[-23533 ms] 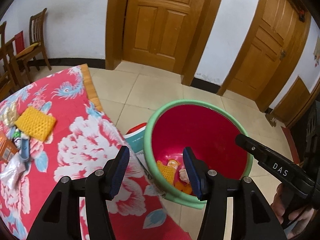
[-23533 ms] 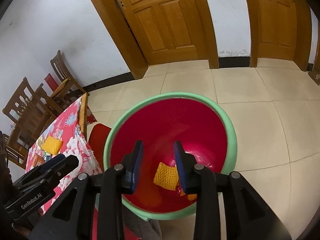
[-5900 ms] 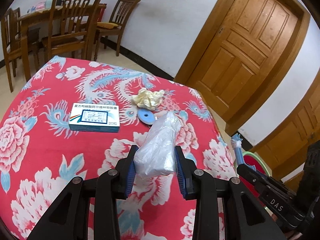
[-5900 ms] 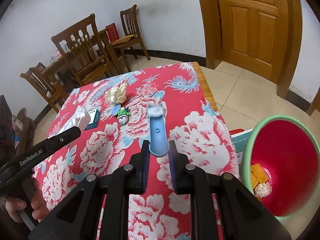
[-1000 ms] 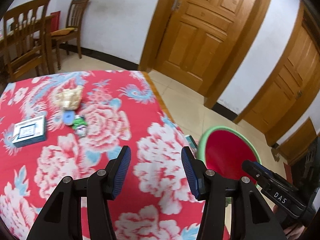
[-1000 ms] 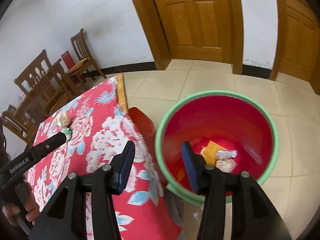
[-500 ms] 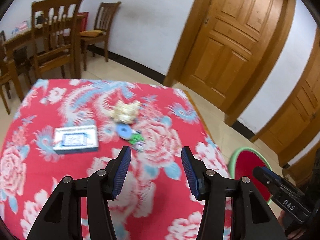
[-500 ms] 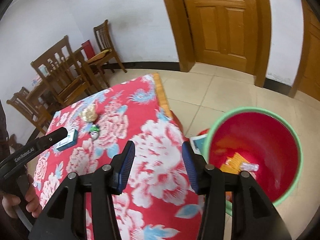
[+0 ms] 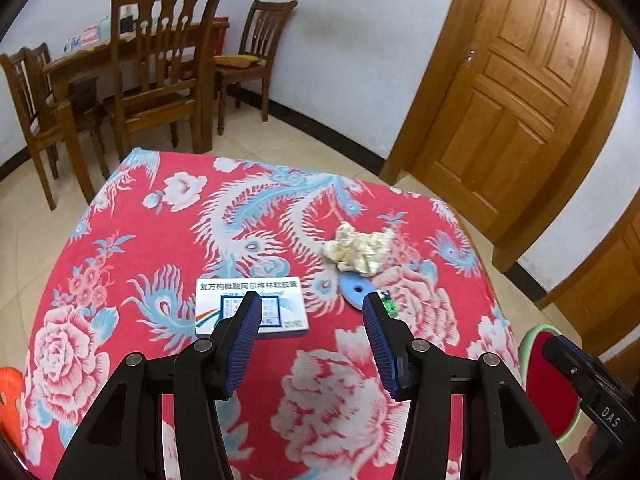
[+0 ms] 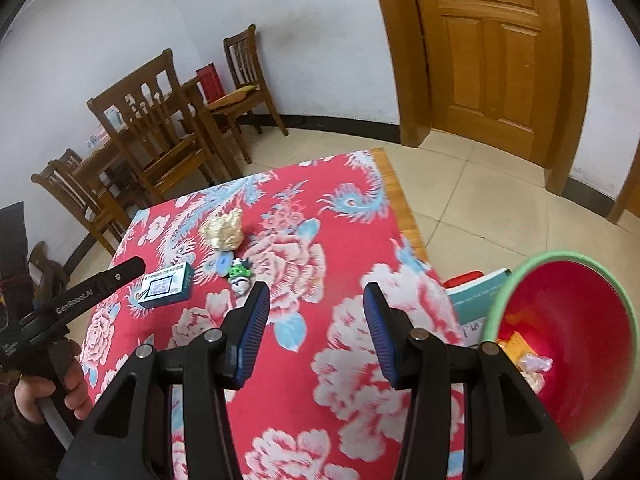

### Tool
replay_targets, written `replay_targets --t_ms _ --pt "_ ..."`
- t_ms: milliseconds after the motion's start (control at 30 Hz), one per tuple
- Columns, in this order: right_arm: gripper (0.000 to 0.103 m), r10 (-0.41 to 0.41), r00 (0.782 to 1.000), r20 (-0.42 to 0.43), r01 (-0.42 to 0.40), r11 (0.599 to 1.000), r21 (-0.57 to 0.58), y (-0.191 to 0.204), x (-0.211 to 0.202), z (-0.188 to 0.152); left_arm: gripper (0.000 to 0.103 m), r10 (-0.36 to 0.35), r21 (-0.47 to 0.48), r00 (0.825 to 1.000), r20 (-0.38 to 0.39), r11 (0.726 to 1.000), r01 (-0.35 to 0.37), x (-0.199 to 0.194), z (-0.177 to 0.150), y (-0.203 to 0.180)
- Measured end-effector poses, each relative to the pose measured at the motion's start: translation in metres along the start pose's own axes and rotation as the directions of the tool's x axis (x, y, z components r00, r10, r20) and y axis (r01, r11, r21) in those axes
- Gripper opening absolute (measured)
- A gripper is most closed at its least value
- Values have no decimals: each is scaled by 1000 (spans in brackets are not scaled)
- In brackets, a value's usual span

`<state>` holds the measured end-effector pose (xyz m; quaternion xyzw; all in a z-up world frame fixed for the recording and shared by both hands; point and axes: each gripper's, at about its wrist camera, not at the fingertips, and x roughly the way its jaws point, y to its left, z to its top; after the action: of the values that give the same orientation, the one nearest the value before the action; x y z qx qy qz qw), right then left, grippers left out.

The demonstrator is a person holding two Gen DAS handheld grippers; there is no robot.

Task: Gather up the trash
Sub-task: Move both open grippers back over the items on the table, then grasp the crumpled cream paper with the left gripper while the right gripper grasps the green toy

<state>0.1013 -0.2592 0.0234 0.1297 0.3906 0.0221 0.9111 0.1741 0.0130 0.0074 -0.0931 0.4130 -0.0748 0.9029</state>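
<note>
Wooden chairs (image 9: pixel 164 52) and a brown wooden door (image 9: pixel 516 92) stand behind a table covered with a red cloth with big pink flowers (image 9: pixel 132 240). Four small things lie close together on the cloth. A crumpled ball of cream paper (image 9: pixel 358 249) sits farthest back. Just in front of it is a flat blue plastic disc (image 9: pixel 356 290), and a little green and white toy (image 10: pixel 240 275) lies beside the disc. A white and blue cardboard box with printed writing (image 9: pixel 250 305) lies flat to the left.

The left gripper (image 9: pixel 310 314) is spread wide with nothing in it; one finger partly hides the box. The right gripper (image 10: pixel 316 308) is also spread wide and holds nothing, above bare cloth.

A red bucket with a green rim (image 10: pixel 580 340) stands past the table's right edge, with yellow and pale scraps inside. A teal book (image 10: pixel 474 296) leans between the table and the bucket.
</note>
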Motion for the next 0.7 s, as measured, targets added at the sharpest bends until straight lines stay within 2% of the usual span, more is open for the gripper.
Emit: replay_targets --t_ms 367,700 --pt "50 40 996 -82 -45 997 -58 42 62 5 54 14 -38 999 -34 999 -15 26 6 24" --pt "50 42 985 -169 -64 990 -129 75 119 3 54 19 -74 999 -39 997 -22 36 11 44"
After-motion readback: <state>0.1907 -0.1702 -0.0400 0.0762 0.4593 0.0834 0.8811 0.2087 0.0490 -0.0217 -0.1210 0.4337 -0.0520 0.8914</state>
